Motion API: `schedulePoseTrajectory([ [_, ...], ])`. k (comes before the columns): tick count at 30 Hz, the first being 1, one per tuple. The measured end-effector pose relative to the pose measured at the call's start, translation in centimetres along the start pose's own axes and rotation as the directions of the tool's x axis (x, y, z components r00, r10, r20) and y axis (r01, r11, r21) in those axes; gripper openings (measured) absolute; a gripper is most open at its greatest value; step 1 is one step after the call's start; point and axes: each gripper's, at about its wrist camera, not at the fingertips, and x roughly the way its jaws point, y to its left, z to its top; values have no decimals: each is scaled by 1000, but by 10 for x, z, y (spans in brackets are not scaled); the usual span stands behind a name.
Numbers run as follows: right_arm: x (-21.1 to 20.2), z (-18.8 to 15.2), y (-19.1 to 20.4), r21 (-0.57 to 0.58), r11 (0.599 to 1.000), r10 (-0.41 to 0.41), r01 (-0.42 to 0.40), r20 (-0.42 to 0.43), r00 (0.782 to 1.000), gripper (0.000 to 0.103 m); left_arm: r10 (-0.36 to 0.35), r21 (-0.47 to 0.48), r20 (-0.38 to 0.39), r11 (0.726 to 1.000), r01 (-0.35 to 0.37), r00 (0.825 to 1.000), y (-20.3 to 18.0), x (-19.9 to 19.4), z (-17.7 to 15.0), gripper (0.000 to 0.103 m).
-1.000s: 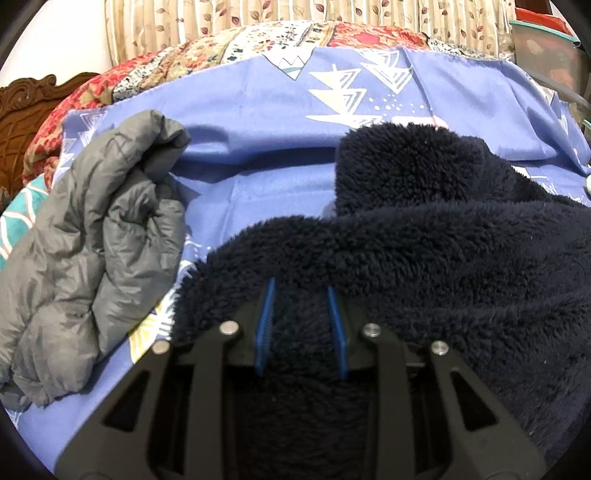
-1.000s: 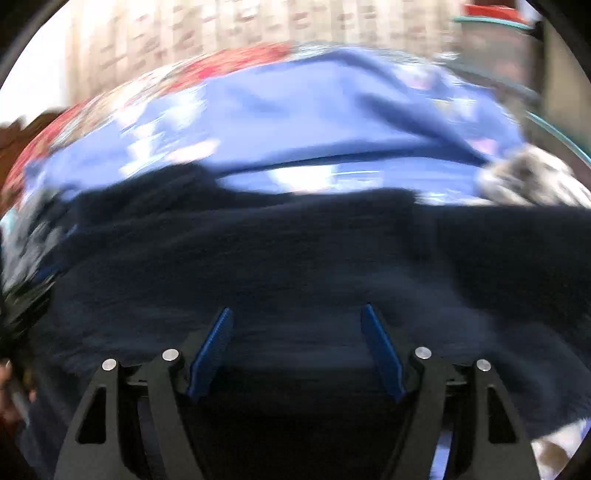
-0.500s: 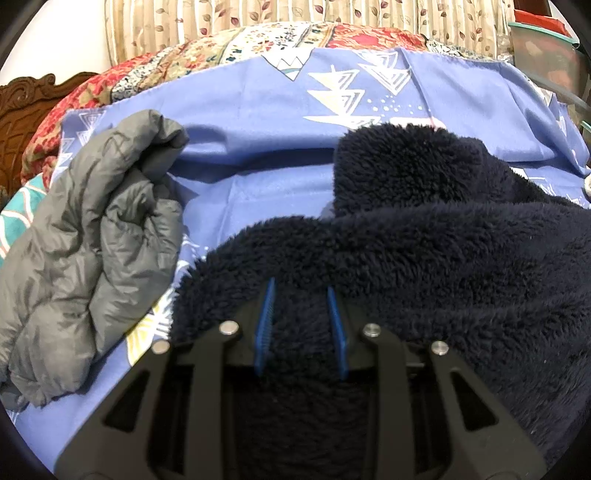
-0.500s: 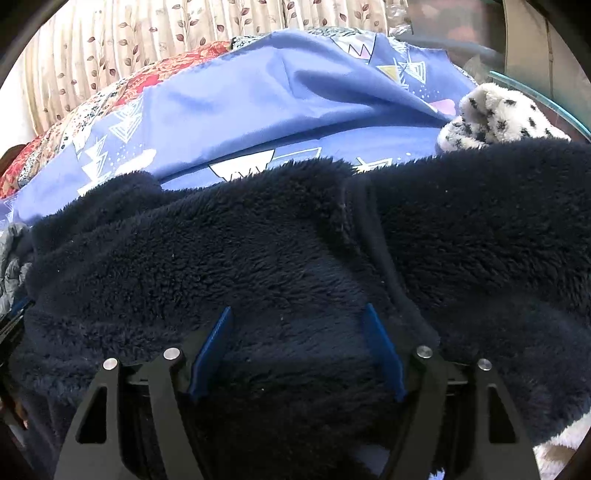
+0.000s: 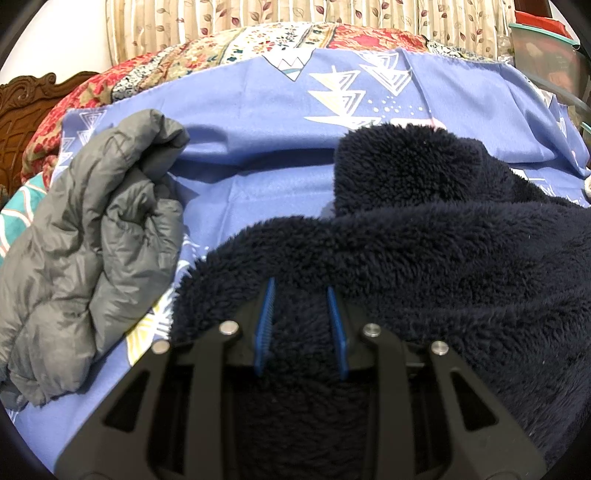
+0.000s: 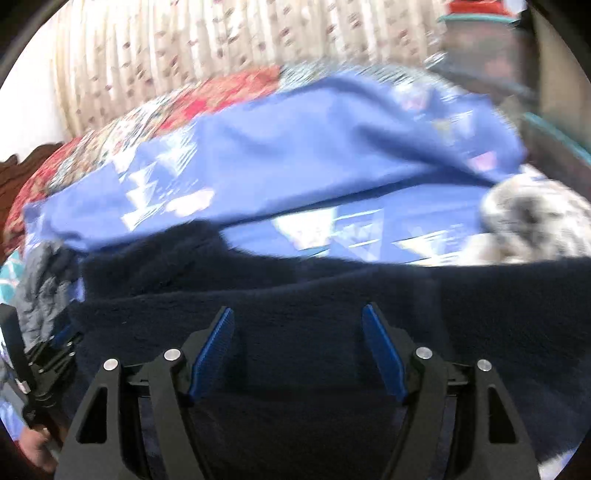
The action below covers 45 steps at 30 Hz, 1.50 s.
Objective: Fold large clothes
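A large dark navy fleece garment (image 5: 424,251) lies bunched on the blue patterned bedsheet (image 5: 258,147). My left gripper (image 5: 300,295) is shut on a thick fold of the fleece, its blue pads (image 5: 266,317) pressed into the pile. In the right wrist view the same fleece (image 6: 295,295) fills the lower half, blurred by motion. My right gripper (image 6: 297,317) is open, its blue pads (image 6: 214,347) spread wide just above the fleece, holding nothing. The left gripper also shows at the left edge of the right wrist view (image 6: 55,343).
A folded grey puffer jacket (image 5: 92,240) lies on the sheet left of the fleece. A white spotted plush item (image 6: 535,221) lies at the right. A floral quilt (image 5: 221,48), a carved wooden headboard (image 5: 22,107) and curtains (image 5: 295,14) are behind.
The left gripper has stayed shut on the fleece without moving. The right gripper stays open and has swung, its view shifting from close over the fleece to farther back and blurred.
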Motion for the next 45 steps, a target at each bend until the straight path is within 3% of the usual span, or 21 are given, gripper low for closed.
schedulePoseTrajectory([
  [3,29,0,1,-64,997,-55,51,-61,997,90,-1,-1,0,1000,1,1000,0,0,0,27],
  [5,50,-3,-17,-46,997,-70,66,-90,993,90,-3,1,1,1000,3,1000,0,0,0,27],
  [7,52,-12,-29,-12,1000,-23,22,-70,997,90,-6,7,2,1000,6,1000,-2,0,-1,27],
  [11,53,-20,-15,-78,993,-86,84,-30,996,91,-3,6,3,1000,3,1000,-3,1,-1,27],
  [16,59,-12,-20,-70,995,-71,67,-47,996,91,-1,8,4,1000,1,1000,-2,1,-1,27],
  [18,50,-6,-19,-61,997,-57,54,-49,997,91,0,7,4,1000,0,1000,-2,2,-1,27],
  [22,-4,-7,-27,18,1000,-3,2,50,999,91,-1,5,5,1000,1,1000,-1,1,-1,27],
  [25,-16,-21,-37,58,998,35,-37,23,999,91,-2,4,5,1000,2,1000,-1,1,-1,27],
  [29,19,-47,-51,74,997,21,-13,-112,994,91,4,9,6,1000,-4,1000,-1,0,0,27],
  [33,20,-36,-42,62,998,2,5,-125,992,93,8,14,5,1000,-8,1000,-2,1,-1,27],
  [36,-19,-30,-58,120,988,104,-98,-40,994,93,2,7,4,1000,-2,1000,0,1,0,27],
  [39,-84,-41,-103,193,972,115,-136,117,987,93,9,12,3,1000,-9,1000,0,1,0,27],
  [42,-143,-73,-178,338,936,24,-102,228,973,93,24,26,1,999,-24,1000,-2,0,0,27],
  [43,-155,-85,-207,415,905,-13,-90,239,971,93,29,30,0,999,-29,1000,-3,0,0,27],
  [45,-177,-125,-280,630,767,-61,-126,266,962,93,47,47,-5,998,-47,999,-5,0,1,27],
])
